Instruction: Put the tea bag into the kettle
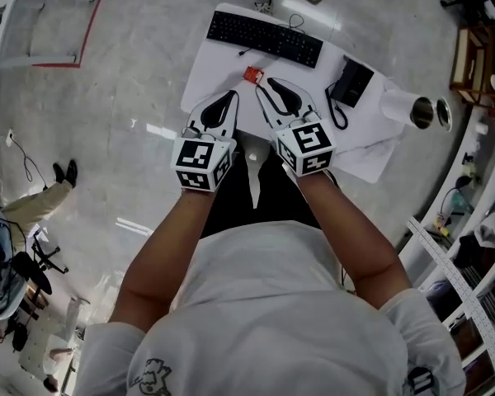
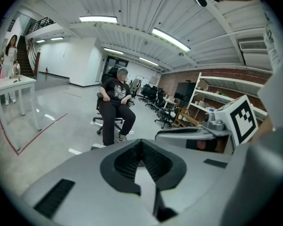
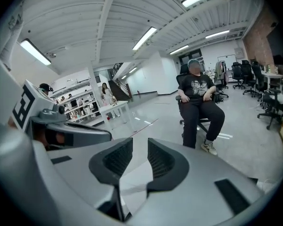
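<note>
A small red tea bag lies on the white table, just beyond the tips of both grippers. The white kettle with a steel mouth stands at the table's far right end, well away from the grippers. My left gripper is held level over the table's near edge; its tips meet with nothing between them. Beside it, my right gripper is open, with a clear gap between its pads and nothing in it. Both gripper views look out over the room and show neither tea bag nor kettle.
A black keyboard lies across the back of the table. A black device with a cable sits between the tea bag and the kettle. A person on an office chair sits beyond the table. Shelving runs along the right.
</note>
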`<state>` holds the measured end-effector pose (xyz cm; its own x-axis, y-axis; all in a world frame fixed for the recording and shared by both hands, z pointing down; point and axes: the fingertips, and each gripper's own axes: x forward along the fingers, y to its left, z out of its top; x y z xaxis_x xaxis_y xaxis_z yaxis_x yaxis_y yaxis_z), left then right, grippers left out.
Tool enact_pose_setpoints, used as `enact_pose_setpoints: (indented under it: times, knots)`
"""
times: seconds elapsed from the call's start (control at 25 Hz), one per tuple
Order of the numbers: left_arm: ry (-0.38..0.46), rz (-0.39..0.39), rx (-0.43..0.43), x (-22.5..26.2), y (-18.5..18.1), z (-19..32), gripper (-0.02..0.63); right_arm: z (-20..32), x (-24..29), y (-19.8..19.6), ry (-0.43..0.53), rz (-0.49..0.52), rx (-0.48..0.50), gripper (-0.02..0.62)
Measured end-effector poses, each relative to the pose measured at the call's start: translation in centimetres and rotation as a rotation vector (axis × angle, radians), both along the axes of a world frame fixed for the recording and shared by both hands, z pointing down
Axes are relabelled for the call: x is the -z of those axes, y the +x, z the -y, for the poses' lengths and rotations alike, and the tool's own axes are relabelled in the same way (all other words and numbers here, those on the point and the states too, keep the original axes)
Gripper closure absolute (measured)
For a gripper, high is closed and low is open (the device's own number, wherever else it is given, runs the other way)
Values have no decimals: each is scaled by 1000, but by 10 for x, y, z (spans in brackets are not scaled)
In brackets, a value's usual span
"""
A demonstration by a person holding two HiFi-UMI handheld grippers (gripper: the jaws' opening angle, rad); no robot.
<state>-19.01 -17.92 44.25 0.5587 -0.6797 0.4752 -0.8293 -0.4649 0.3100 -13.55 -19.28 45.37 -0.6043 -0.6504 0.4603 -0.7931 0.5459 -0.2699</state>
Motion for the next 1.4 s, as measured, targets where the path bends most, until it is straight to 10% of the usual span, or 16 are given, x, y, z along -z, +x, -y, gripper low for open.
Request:
enact_pose_setpoints:
  times: [1.4]
  knots:
    - [-129, -39, 9, -272, 8, 63, 598, 46, -291, 3, -130, -107, 3, 460]
